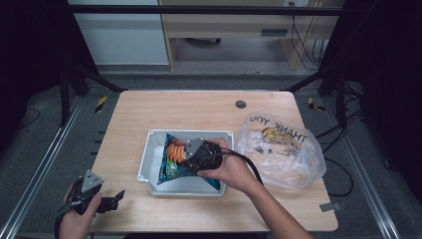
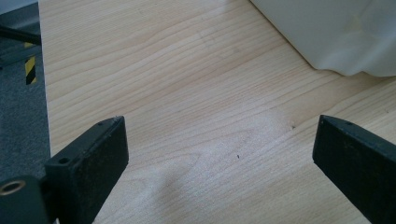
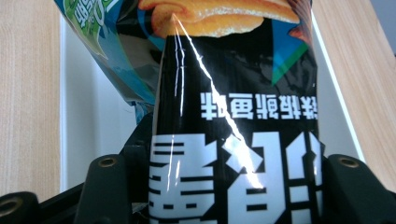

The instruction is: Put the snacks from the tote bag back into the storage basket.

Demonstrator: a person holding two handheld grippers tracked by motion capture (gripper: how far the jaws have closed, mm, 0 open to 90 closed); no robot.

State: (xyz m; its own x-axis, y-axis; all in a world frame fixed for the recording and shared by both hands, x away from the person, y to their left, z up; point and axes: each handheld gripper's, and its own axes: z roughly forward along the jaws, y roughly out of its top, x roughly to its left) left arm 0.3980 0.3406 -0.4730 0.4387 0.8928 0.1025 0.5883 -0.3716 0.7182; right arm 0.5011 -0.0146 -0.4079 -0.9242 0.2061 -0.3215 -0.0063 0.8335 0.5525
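I am looking down at a wood table (image 1: pixel 149 107) on a grey floor. My right gripper (image 3: pixel 212 186) is squeezing a chip bag (image 3: pixel 233 116) lying in the white tray (image 1: pixel 149 149), long way running front to back. My left gripper (image 2: pixel 219 154) is sitting wide open near the table's front-left edge, with bare wood around it.
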